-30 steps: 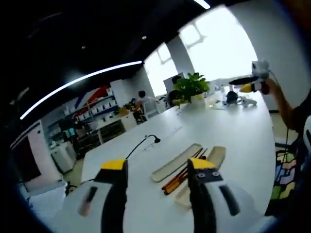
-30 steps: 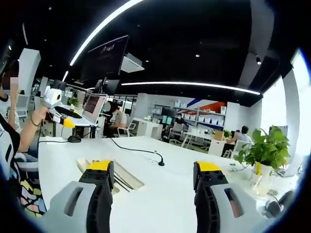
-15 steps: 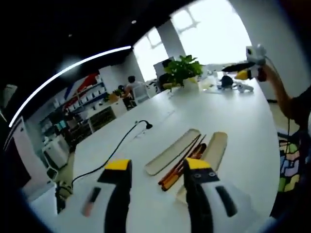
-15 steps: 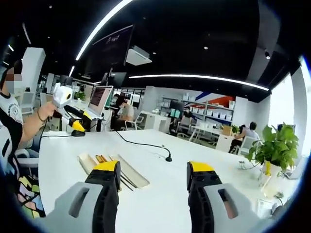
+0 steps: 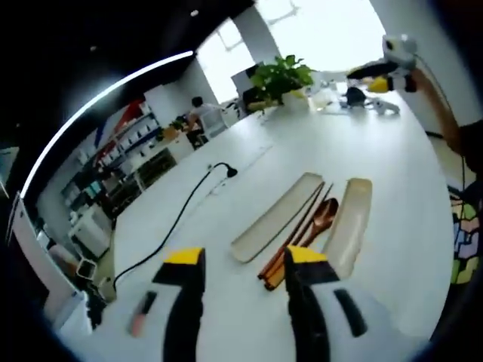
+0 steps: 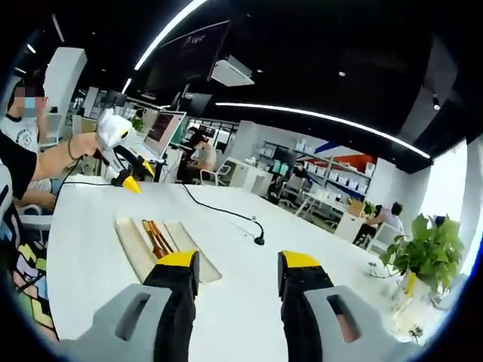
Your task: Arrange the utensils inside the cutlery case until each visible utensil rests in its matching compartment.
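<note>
A beige cutlery case lies apart in two long halves, one half (image 5: 278,226) to the left and the other half (image 5: 353,225) to the right. Between them rest a wooden spoon (image 5: 322,217) and orange-brown chopsticks (image 5: 290,240). My left gripper (image 5: 244,260) hovers open just short of them, nothing between its jaws. In the right gripper view the case halves (image 6: 134,245) and the utensils (image 6: 156,237) lie ahead to the left of my open right gripper (image 6: 238,262). Each gripper appears in the other's view, hand-held above the table: right gripper (image 5: 375,78), left gripper (image 6: 138,177).
A black cable with a small desk microphone (image 5: 226,170) (image 6: 259,240) crosses the white table (image 5: 392,151). A potted plant (image 5: 281,75) (image 6: 423,249) and small items stand at the far end. A monitor (image 6: 167,132) and seated people are behind. My patterned clothing (image 5: 462,241) is at the table's edge.
Both views have tipped down toward the table, so the case and utensils show more fully. The right gripper's jaws stand a little closer together. The utensils have not moved.
</note>
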Demonstrator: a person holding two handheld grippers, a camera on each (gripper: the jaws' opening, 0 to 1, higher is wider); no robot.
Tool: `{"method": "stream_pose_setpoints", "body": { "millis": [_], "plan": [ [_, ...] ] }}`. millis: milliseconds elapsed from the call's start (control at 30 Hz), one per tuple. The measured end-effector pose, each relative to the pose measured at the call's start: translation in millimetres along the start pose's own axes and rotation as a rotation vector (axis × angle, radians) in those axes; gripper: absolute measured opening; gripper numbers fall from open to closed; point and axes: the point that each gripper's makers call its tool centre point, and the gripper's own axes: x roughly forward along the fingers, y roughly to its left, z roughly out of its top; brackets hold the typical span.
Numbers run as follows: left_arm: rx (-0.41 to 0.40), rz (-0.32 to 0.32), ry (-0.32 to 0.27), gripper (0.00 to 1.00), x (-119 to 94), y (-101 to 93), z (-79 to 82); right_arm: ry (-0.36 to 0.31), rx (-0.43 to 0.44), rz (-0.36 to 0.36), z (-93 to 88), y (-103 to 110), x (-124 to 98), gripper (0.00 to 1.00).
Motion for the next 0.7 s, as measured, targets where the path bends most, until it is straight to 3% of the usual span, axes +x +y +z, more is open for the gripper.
{"method": "stream_pose_setpoints", "body": {
  "millis": [100, 233, 300, 400, 533, 700],
  "plan": [
    [-0.041, -0.023, 0.008, 0.43, 5.8, -0.8, -1.3, 0.021, -0.009, 0.031, -2.0, 5.8, 6.5, 0.46],
    [-0.029, -0.037, 0.027, 0.43, 15.4, -2.1, -2.1, -0.003, 0.027, 0.059, 1.1, 8.0, 17.3, 0.6],
    [-0.017, -0.032, 0.048, 0.43, 20.9, -0.1, -5.3, -0.013, 0.044, 0.065, 1.8, 7.6, 25.1, 0.57],
    [-0.006, -0.043, 0.079, 0.43, 27.5, 0.5, -12.5, 0.027, 0.053, 0.112, -4.4, 10.0, 39.9, 0.49],
    [0.037, -0.063, 0.157, 0.43, 35.1, 1.2, -28.1, 0.051, 0.076, 0.147, -11.3, 14.6, 58.8, 0.5],
    [0.066, -0.093, 0.22, 0.43, 42.1, 0.5, -40.5, 0.118, 0.038, 0.177, -23.8, 21.9, 74.9, 0.44]
  ]
}}
